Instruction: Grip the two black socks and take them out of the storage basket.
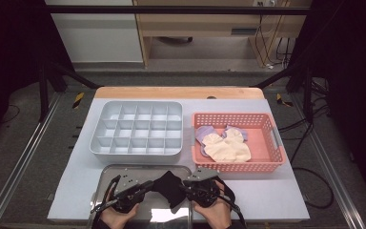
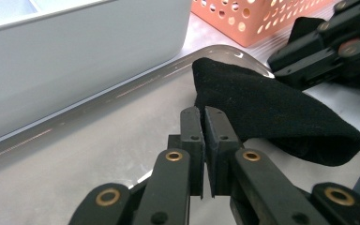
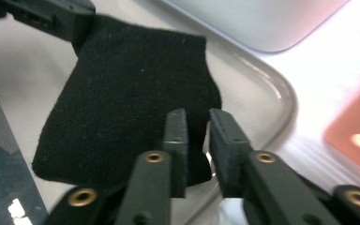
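Both grippers have the black sock (image 1: 170, 187) over the tray (image 1: 106, 172): left gripper (image 2: 203, 123) pinched tight on its edge, right gripper (image 3: 198, 123) a bit open, sock edge between its jaws.

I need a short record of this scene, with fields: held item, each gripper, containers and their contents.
held item: black sock, above the metal tray
left gripper: shut on sock edge
right gripper: jaws slightly apart, at the sock's other side; grip cannot be told
grey organiser: compartments empty
pink basket: yellow socks lying on purple socks
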`<state>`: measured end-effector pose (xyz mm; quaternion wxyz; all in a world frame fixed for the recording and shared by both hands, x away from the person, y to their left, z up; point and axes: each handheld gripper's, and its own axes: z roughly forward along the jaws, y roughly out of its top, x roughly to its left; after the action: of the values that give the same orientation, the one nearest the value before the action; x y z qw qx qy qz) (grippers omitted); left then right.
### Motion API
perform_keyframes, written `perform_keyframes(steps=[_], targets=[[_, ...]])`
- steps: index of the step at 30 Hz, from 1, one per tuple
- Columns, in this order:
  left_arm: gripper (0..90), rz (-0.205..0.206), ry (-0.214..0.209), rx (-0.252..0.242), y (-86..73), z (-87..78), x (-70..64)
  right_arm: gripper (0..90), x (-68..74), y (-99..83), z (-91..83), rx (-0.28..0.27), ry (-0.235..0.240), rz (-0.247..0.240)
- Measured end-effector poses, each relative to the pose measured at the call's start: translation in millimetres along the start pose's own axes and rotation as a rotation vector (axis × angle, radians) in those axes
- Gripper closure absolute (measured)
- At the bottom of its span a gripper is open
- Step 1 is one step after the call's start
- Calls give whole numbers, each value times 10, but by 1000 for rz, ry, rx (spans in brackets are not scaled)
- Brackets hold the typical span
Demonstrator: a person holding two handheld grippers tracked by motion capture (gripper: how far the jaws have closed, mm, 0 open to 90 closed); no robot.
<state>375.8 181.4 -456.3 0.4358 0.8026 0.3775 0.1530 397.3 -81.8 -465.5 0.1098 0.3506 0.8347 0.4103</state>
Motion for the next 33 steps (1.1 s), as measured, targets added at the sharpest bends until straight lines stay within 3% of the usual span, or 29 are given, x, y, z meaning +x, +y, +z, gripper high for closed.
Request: perform_keyframes(steps=[2, 10, 11, 12, 17, 19, 26, 29, 33], targets=[[860, -4, 3, -3, 1, -5, 11, 688, -17, 28, -49, 3, 18, 39], [860, -9, 3, -13, 7, -28, 20, 470, 41, 48, -192, -57, -43, -55], [860, -7, 2, -13, 8, -29, 19, 515, 43, 30, -207, -84, -41, -71], [860, -6, 1, -14, 9, -30, 18, 554, 35, 11, -224, -93, -5, -67], [860, 0, 0, -16, 12, -38, 15, 509, 9, -60, -258, -76, 23, -23], [860, -6, -1, -20, 14, -44, 11, 519, 19, -87, -228, -78, 16, -30], [860, 0, 2, -13, 12, -37, 13, 554, 145, -166, -24, -7, 88, 0], [860, -4, 4, -7, 7, -26, 20, 620, 188, -160, 39, 4, 82, -25], [860, -7, 4, -4, 3, -13, 25, 804, 220, -152, 63, 13, 45, -63]])
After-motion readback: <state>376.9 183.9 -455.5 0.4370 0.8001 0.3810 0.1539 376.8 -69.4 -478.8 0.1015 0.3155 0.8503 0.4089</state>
